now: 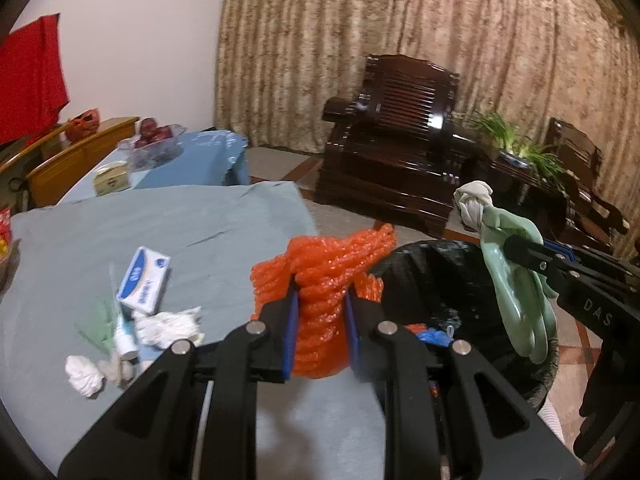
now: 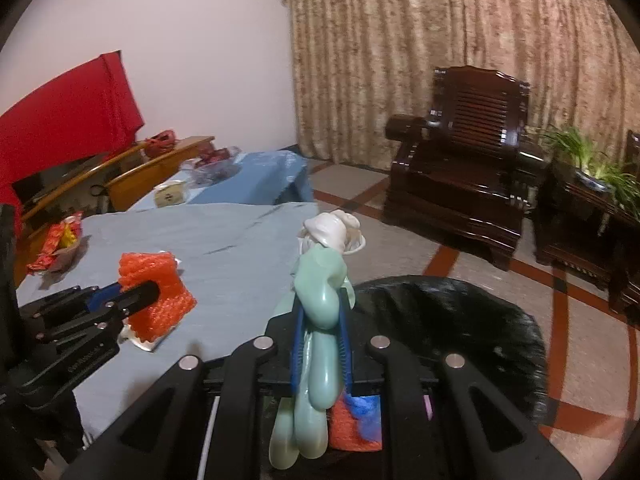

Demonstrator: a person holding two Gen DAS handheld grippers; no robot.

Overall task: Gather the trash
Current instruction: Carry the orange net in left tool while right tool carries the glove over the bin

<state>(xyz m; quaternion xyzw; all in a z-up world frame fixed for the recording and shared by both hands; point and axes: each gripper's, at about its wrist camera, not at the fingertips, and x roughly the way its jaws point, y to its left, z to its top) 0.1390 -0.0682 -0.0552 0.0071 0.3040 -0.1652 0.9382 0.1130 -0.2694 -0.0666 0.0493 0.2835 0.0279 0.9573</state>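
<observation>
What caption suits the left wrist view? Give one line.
Left gripper holds orange foam netting near the black bin; right gripper holds a green glove.

"DAS" on the right gripper (image 1: 516, 254); box print unreadable.

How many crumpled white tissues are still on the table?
3, all in the left wrist view: one tissue nearest the table's front edge, a second just right of it, and the largest below the blue-and-white box. More may hide behind the left gripper.
</observation>
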